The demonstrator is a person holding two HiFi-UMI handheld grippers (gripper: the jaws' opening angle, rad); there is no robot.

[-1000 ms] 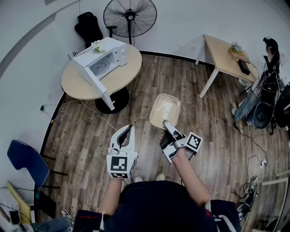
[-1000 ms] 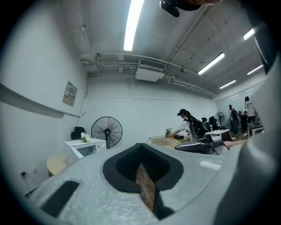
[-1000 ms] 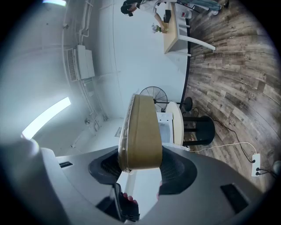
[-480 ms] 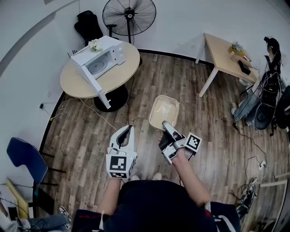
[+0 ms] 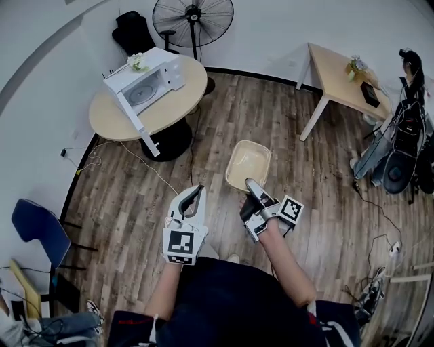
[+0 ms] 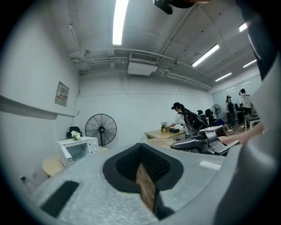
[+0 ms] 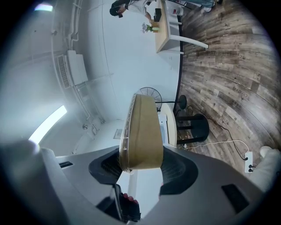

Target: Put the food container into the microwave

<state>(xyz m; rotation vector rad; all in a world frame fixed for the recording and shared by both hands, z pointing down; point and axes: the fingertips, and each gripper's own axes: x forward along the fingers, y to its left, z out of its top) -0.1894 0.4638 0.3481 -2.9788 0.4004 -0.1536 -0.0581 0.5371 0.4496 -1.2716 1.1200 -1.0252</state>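
Observation:
My right gripper [image 5: 249, 184] is shut on the near rim of a beige food container [image 5: 248, 165] and carries it level above the wooden floor. Seen from the right gripper view, the food container [image 7: 141, 132] stands between the jaws, both pads pressing on it. My left gripper [image 5: 196, 192] hangs beside it at the left, shut with nothing in it; only a thin sliver of floor shows between its pads [image 6: 151, 169]. The white microwave [image 5: 144, 88] stands far ahead on a round table [image 5: 169, 115] with its door [image 5: 132, 120] swung open. In the left gripper view the microwave [image 6: 78, 149] lies at the left.
A pedestal fan [image 5: 193, 20] and a black chair [image 5: 133, 34] stand behind the round table. A rectangular wooden table [image 5: 342, 81] with a person [image 5: 409, 71] beside it is at the back right. A blue chair [image 5: 37, 234] is at the left. Cables [image 5: 146, 169] trail over the floor.
The person has walked on a little: both grippers sit slightly lower in the head view and the feet have dropped from sight. The container stays in the right gripper.

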